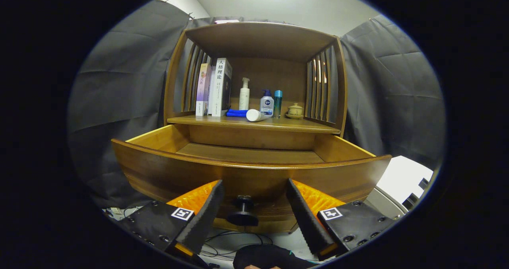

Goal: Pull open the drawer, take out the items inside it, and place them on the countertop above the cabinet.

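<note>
One drawer [250, 173] stands pulled out of the wooden cabinet [254, 46], its curved front panel facing the gripper [253, 199]; the part of the drawer floor that can be seen past the front panel looks bare, though the strip just behind the panel is hidden; one dark round knob [243, 212] sits on the drawer front, low and in the middle

On the countertop [310, 126] above the drawer there are two upright books [214, 88] at the left, standing side by side; one folded blue cloth [237, 113] lies just right of the books; one white tube [256, 115] lies on its side at the front edge, touching or nearly touching the cloth; behind these stand three bottles: one tall white pump bottle [244, 94], one clear bottle with a blue cap [267, 104], and one slim teal bottle [277, 103] just beside it; one small lidded ceramic pot [295, 110] sits at the right, near the slatted side

The gripper's two fingers [206, 217] are spread wide apart and hold nothing; the knob lies between them, just ahead, touching neither; the drawer front spans the gap beyond the fingertips, and the countertop with its things lies well beyond and above; one pale box-like object [401, 179] shows past the right end of the drawer front
</note>
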A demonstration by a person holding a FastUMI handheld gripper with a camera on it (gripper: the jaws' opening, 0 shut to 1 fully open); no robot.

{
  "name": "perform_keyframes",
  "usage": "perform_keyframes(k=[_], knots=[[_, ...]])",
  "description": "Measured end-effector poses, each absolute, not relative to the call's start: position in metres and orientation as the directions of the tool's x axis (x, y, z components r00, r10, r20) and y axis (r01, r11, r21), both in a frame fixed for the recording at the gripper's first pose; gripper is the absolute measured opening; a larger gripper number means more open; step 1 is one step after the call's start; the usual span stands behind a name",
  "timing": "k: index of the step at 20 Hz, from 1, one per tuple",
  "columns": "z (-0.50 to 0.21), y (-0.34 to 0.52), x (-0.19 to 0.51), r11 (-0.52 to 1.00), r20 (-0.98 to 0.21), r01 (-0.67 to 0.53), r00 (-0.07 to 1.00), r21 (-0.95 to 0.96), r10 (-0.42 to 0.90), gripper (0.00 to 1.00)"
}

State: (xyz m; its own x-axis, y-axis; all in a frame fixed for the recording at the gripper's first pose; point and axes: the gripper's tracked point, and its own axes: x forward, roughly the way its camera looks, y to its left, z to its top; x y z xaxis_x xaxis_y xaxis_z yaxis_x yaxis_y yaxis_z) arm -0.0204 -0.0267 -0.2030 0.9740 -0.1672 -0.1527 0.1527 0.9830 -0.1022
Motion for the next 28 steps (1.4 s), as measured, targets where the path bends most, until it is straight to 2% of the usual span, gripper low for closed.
perform_keyframes(k=[9,28], knots=[[-0.201,-0.014,-0.010,0.983,-0.147,0.158,0.974,-0.097,-0.171,0.98],[-0.197,-0.020,0.092,0.982,-0.207,0.176,0.960,-0.073,-0.187,0.98]])
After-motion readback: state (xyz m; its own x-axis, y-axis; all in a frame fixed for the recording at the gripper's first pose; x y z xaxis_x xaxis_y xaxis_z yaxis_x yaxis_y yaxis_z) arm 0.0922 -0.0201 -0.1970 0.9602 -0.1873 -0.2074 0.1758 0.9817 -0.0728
